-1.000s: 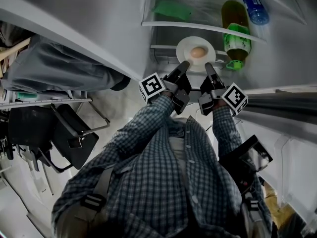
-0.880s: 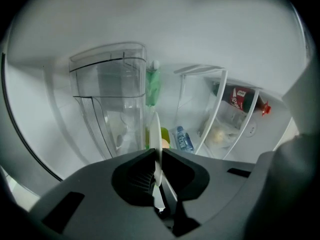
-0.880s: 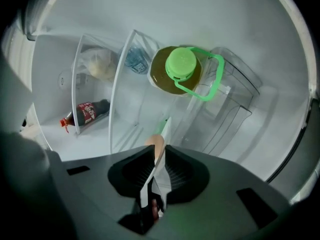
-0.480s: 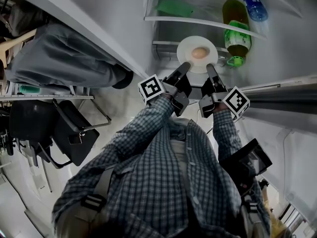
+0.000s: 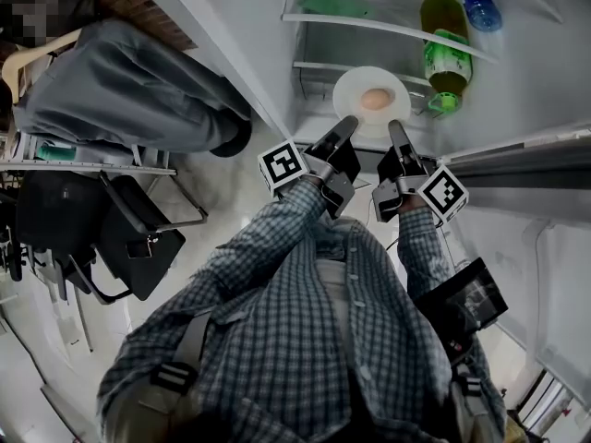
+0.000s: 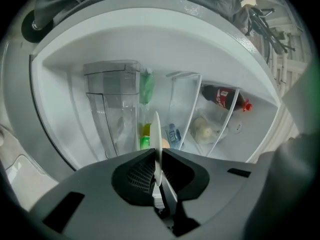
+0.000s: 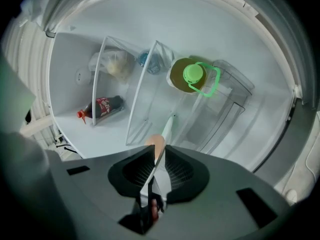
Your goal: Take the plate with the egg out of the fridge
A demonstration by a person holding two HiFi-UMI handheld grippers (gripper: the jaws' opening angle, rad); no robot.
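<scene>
My left tongs (image 5: 345,125) and right tongs (image 5: 397,129) are both clamped on the near rim of the white plate (image 5: 351,86), one at each side. Each gripper view shows the thin rim squeezed between the jaws. The brown egg (image 5: 374,99) lies in the middle of the plate, just beyond the tips and between the two tongs. The plate hangs at the mouth of the fridge (image 5: 319,49), carried by my grip alone as far as I can judge. A glass shelf (image 5: 369,24) runs above and beyond it, and a green-capped bottle (image 5: 441,53) stands just off the right tongs' side.

I take this to be the withdrawal step: the plate is grasped and lifted but not yet clear of the fridge. The next move calls for drawing both tongs back toward me together at one pace. The plate must stay level so the egg does not roll. It must also stay low enough to miss the shelf edge and well off the bottle.
</scene>
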